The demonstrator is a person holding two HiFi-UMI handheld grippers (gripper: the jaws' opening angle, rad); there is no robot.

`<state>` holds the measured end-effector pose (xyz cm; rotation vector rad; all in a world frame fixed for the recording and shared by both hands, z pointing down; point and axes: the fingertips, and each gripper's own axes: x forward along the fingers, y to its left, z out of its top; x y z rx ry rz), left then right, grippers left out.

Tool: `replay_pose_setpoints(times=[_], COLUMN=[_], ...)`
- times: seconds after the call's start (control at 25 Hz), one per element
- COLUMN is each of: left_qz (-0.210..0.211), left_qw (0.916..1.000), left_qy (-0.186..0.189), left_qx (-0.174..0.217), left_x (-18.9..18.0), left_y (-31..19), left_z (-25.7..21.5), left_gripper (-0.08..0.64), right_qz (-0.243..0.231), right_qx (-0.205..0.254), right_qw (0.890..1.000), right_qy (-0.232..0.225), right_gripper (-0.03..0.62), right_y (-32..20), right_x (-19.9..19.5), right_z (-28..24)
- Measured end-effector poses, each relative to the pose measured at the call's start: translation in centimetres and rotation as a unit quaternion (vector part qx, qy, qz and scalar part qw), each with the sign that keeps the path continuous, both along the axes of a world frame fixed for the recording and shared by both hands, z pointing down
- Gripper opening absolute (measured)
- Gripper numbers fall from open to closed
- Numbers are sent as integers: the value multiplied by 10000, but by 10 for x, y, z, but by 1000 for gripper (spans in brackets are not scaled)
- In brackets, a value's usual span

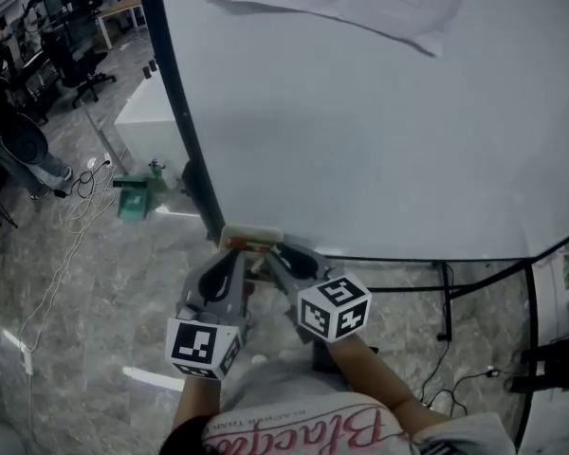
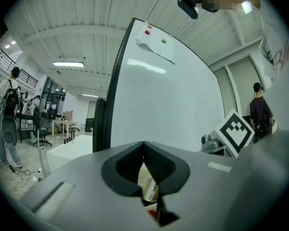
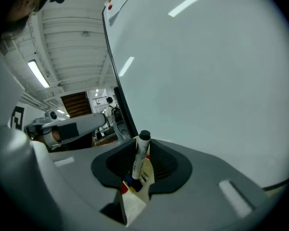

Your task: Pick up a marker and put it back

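Your left gripper hangs closed on nothing. Your right gripper pinches the black-capped marker, whose lower end sits among the others in the holder under the whiteboard. I judge that the lift and the return both remain.

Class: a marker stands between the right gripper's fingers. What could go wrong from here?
The marker is pinched near its cap by the right gripper, so it may pivot or slip. The other markers crowd its base in the holder and might snag. The left gripper sits close; they could collide.
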<state>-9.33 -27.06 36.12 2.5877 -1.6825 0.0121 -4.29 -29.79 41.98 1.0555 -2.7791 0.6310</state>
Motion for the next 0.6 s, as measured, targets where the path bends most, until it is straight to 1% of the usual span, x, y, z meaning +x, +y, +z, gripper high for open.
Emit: replay_pose_setpoints(times=[0.08, 0.24, 0.32, 0.4, 0.52, 0.6], left_qz=[57, 94, 111, 129, 125, 149], left_qw=[10000, 9999, 9999, 9996, 9987, 9975], left_qy=[-3, -36, 1, 49, 196, 310], left_qx=[13, 8, 130, 241, 464, 622], left_x=[-1, -8, -11, -13, -19, -21], left_y=[0, 3, 3, 5, 7, 9], left_z=[-1, -7, -12, -19, -35, -47], left_gripper=[0, 0, 0, 0, 0, 0], right_qz=[-81, -114, -71, -13, 84, 142], right_qx=[157, 540, 848, 1299, 1988, 2289], right_qw=[9997, 9972, 9942, 9884, 9751, 9673], right_qy=[-169, -500, -655, -792, -983, -1081], right_gripper=[70, 67, 66, 66, 66, 66], right_y=[3, 6, 9, 14, 25, 31], right_x=[-5, -7, -3, 3, 13, 19], right_z=[-8, -30, -48, -72, -109, -128])
